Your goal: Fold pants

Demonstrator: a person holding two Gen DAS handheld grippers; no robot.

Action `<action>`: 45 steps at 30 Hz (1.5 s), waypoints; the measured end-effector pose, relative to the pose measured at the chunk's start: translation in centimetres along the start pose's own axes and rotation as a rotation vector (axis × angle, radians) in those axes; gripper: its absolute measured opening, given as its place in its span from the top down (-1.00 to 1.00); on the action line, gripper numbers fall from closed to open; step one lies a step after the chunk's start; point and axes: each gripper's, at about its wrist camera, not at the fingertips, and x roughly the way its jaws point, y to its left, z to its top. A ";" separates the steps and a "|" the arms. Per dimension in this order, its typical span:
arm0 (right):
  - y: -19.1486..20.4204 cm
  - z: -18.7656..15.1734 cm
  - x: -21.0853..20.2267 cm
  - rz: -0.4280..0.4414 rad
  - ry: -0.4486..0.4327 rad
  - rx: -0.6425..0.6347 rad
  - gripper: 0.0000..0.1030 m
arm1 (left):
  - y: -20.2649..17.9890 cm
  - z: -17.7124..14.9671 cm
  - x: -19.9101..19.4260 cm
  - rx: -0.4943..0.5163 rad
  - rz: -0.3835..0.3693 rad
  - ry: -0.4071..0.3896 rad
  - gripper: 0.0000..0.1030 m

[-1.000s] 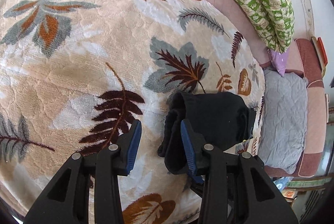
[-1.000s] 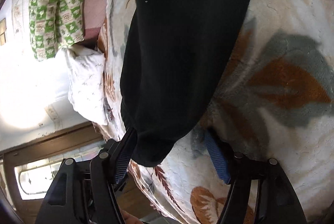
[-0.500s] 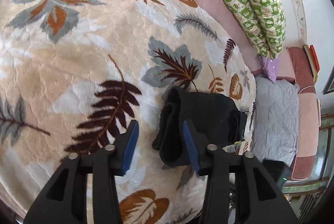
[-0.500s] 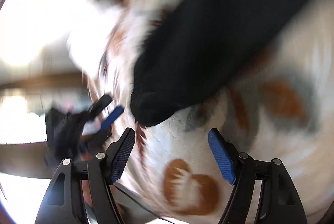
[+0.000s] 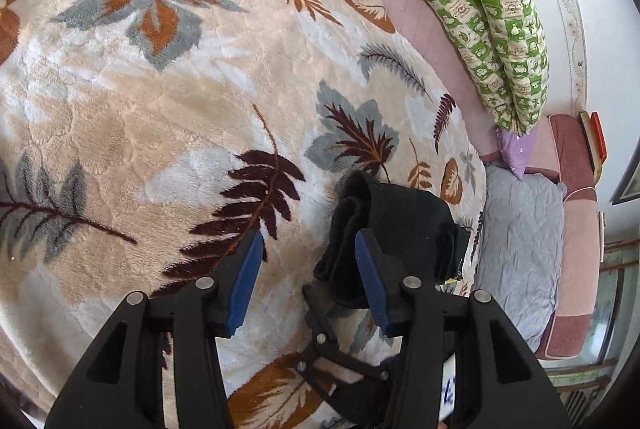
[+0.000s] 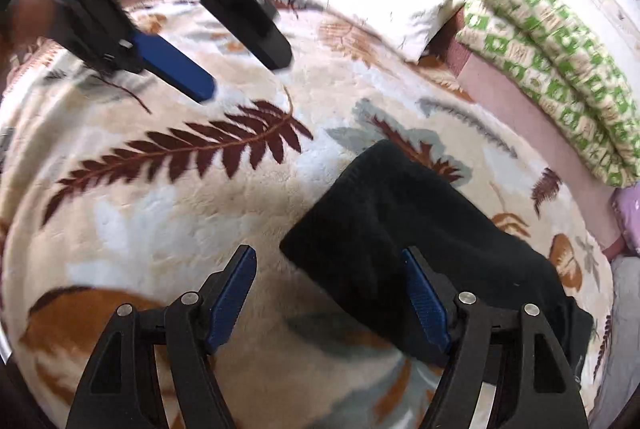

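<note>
The black pants (image 6: 420,229) are seen folded into a thick bundle on the leaf blanket (image 5: 160,109), near its edge by the grey cushion (image 5: 520,249). In the right wrist view, the long side of the bundle is pointed from the front right up toward the middle. Its near end is hidden behind the blue pads. The left tongs (image 5: 308,269) are spread wide and nothing is held. The right tongs (image 6: 328,289) are spread wide too, with nothing pinched.
</note>
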 end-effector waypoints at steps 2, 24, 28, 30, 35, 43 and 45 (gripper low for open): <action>-0.4 -0.1 1.1 -0.013 0.013 0.018 -0.37 | 0.2 0.3 0.5 -0.002 -0.009 0.009 0.09; -3.1 -2.1 -1.7 0.067 -0.183 0.101 0.49 | -2.2 1.2 8.2 -0.193 -0.349 0.164 -0.03; -3.3 -2.1 -1.8 0.075 -0.190 0.105 0.49 | -3.0 1.3 7.8 -0.107 -0.174 0.099 -0.31; -3.3 -2.1 -1.8 0.076 -0.194 0.104 0.49 | -3.0 1.4 8.3 -0.101 -0.163 0.112 -0.31; -3.3 -2.2 -1.7 0.083 -0.196 0.106 0.49 | -4.1 1.1 10.6 -0.095 -0.186 0.208 0.16; -5.0 -2.5 -2.8 0.111 -0.220 0.167 0.49 | -5.8 0.3 9.4 -0.142 -0.230 0.180 0.62; -5.6 -2.5 -3.8 0.123 -0.238 0.179 0.49 | -7.7 0.0 8.7 -0.129 -0.227 0.170 0.62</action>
